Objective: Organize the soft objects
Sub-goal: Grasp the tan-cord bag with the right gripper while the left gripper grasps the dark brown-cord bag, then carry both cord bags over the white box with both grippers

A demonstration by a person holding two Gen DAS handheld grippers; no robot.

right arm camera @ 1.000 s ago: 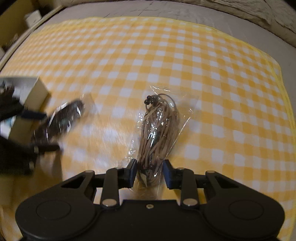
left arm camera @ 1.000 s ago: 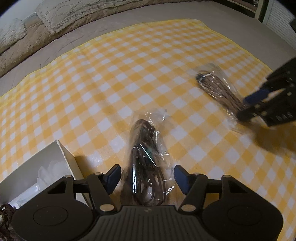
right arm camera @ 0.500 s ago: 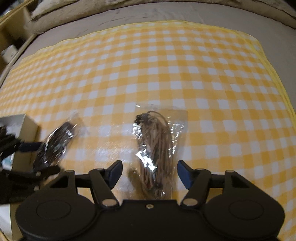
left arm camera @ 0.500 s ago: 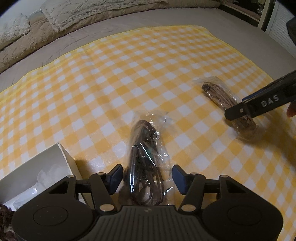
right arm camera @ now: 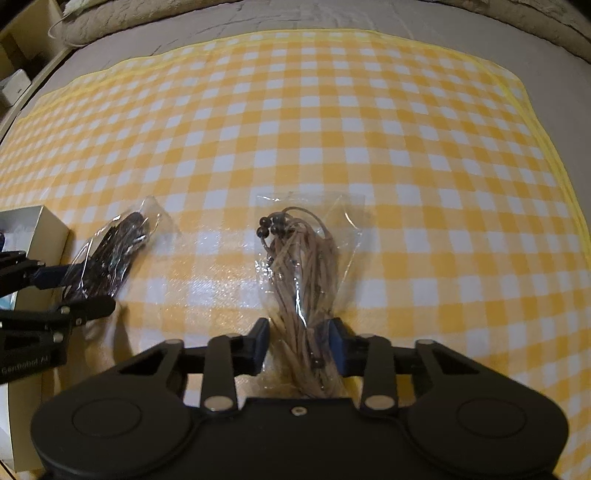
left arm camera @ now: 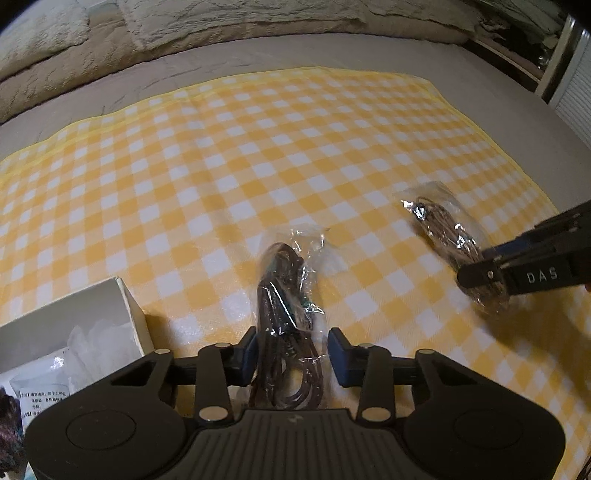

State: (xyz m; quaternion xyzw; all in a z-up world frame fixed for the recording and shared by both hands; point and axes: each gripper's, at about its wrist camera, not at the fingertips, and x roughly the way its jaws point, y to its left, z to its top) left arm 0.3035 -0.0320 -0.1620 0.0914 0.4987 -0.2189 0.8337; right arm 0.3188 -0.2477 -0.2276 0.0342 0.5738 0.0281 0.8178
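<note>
Since the earlier frames: both claws have just been closing. L gripper (left arm camera: 291, 356) has narrowed from a wide straddle to a pinch on the dark cord bag (left arm camera: 286, 314); R gripper (right arm camera: 299, 345) opened wide half a sec back, and has now come down and closed in on the tan cord bag (right arm camera: 303, 273).

L gripper: blue pads (left arm camera: 250, 354) pressed against both sides of the bag's near end, plastic bunched between them. Pitched steeply down at the cloth, fingers running away from cam. The dark cord bag lies lengthwise ahead of the fingers, far end resting on the checked cloth (left arm camera: 229, 155).

R gripper: jaws drawn in on the near end of the tan cord bag, pads touching the bundle on both sides. Also pitched steeply down. Bag lies flat ahead of it; dark beads (right arm camera: 267, 226) at the far end.

Layout: the two bags lie apart on the yellow-white cloth, roughly parallel. From the L cam, R gripper enters at frame right, "DAS" on its finger. White box (left arm camera: 74, 332) just L of the L gripper, open, w/ clear packets inside. Cloth spread over a grey bed surface (left arm camera: 332, 48); pale textured bedding (left arm camera: 258, 18) along the far edge.
</note>
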